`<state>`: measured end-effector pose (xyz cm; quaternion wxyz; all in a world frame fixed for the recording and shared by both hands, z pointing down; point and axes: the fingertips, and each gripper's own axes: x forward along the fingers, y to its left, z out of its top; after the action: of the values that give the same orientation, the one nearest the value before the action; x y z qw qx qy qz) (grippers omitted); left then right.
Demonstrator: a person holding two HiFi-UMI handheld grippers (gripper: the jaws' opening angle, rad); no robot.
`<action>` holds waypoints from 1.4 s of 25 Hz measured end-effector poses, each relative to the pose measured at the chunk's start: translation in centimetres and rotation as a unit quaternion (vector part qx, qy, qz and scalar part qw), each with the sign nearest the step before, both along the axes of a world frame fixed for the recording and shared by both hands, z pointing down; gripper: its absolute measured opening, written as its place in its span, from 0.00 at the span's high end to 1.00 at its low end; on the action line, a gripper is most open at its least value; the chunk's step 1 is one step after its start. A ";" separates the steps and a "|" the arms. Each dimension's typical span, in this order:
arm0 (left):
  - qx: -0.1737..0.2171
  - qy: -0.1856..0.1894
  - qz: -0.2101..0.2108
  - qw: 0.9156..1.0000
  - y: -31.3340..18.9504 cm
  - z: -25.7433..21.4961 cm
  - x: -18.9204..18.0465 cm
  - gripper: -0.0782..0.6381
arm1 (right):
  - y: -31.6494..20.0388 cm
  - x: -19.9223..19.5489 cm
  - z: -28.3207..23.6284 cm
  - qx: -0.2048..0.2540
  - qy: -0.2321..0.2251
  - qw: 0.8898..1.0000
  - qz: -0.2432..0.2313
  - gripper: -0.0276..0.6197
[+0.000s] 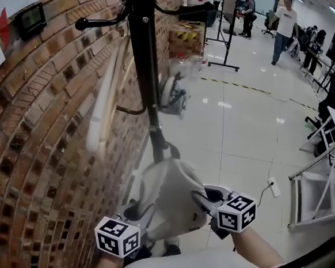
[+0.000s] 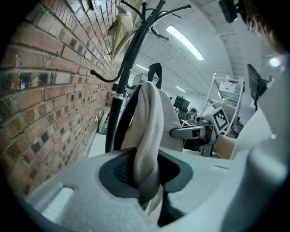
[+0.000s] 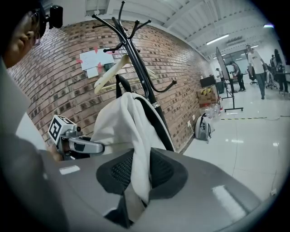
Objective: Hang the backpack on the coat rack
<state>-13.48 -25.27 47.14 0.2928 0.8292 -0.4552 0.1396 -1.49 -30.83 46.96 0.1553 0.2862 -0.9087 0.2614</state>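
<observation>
Left hand-held gripper (image 1: 133, 213) and right hand-held gripper (image 1: 203, 198) sit at the bottom of the head view. Each pinches one side of a pale grey fabric backpack (image 1: 172, 188), which is held up off the glossy white floor (image 1: 242, 136). The backpack is just in front of the lower pole of a black metal coat rack (image 1: 144, 53), below its curved hooks. The rack stands close beside a red brick wall (image 1: 39, 149). In the left gripper view the jaws stand narrow, clamped on a thick fold of the grey fabric, and the backpack's black top loop rises just right of the coat rack's pole. In the right gripper view the jaws are likewise narrow, gripping a fold of the pale fabric. There the backpack covers the pole's lower part, and a cream hanger (image 3: 108, 74) hangs from the coat rack above it.
</observation>
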 end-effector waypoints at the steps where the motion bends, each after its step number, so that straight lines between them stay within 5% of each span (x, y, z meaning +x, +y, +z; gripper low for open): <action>1: -0.003 0.000 0.001 1.000 -0.4 0.2 -0.1 0.77 | -0.4 -0.1 0.2 -0.004 0.000 1.000 0.000 0.86; 35: -0.064 0.009 0.014 0.998 -9.2 8.9 -2.8 0.77 | -10.0 -2.8 9.2 -0.084 -0.016 0.996 0.019 0.85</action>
<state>-16.25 -34.44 56.07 0.3477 0.8159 -0.4313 0.1655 -4.29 -40.83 56.16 0.1594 0.2852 -0.8802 0.3443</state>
